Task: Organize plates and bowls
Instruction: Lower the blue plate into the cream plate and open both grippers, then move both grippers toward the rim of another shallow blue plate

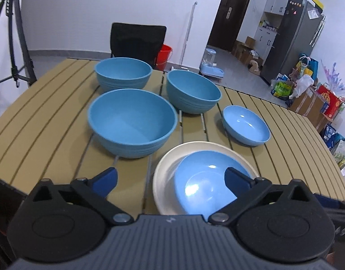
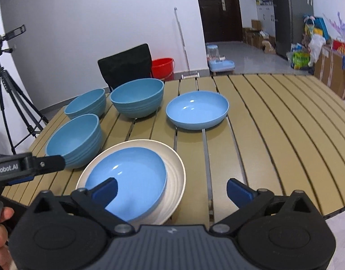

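Note:
A cream plate (image 1: 165, 166) (image 2: 175, 168) lies near the table's front edge with a shallow blue dish (image 1: 203, 180) (image 2: 136, 175) resting in it. A second shallow blue dish (image 1: 245, 124) (image 2: 197, 110) sits further back on the right. Three deep blue bowls stand on the left: a near one (image 1: 132, 121) (image 2: 74, 141), a far left one (image 1: 123, 73) (image 2: 87, 103) and a far right one (image 1: 192, 91) (image 2: 137, 96). My left gripper (image 1: 171, 180) is open above the plate's left side, holding nothing. My right gripper (image 2: 171, 190) is open over the plate's right edge, also with nothing in it.
The slatted tan table (image 2: 273, 135) has bare room on its right half. A black chair (image 1: 138, 40), a red bucket (image 2: 162, 67) and a tripod (image 2: 12, 103) stand behind it. A person's hand (image 2: 1, 236) holds the left gripper's handle at the left.

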`<state>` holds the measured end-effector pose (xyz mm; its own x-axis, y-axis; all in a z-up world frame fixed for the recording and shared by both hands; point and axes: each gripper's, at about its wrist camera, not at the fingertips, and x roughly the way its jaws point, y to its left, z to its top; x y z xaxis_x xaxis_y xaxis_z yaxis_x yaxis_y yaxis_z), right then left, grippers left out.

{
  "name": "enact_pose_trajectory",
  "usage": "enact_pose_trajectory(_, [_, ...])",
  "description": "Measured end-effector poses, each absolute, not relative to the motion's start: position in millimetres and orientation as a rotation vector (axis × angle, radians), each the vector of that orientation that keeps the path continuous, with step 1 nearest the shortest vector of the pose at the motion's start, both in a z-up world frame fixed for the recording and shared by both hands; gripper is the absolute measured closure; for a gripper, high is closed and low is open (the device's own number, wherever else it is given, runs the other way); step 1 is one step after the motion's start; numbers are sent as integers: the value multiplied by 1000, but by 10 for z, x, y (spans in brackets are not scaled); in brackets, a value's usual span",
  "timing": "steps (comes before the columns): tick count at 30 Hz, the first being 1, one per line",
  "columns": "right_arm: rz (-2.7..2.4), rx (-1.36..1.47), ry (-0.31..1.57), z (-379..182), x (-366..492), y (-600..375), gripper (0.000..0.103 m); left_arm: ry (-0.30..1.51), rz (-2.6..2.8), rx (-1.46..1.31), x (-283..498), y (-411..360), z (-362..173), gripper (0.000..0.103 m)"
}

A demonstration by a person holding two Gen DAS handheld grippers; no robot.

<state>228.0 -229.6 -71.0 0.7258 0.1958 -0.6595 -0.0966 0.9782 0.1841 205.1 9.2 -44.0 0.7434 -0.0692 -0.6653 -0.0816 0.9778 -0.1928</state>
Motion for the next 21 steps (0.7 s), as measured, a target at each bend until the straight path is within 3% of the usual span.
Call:
enact_pose_trajectory(11, [180,141,681,-700,2027,-2357,0,735,19,-191,1646,166,-701,0])
enact_pose_trajectory(21, [173,174,663,-752,2019,-2460,0,682,-9,-146,1528,8,-615,0])
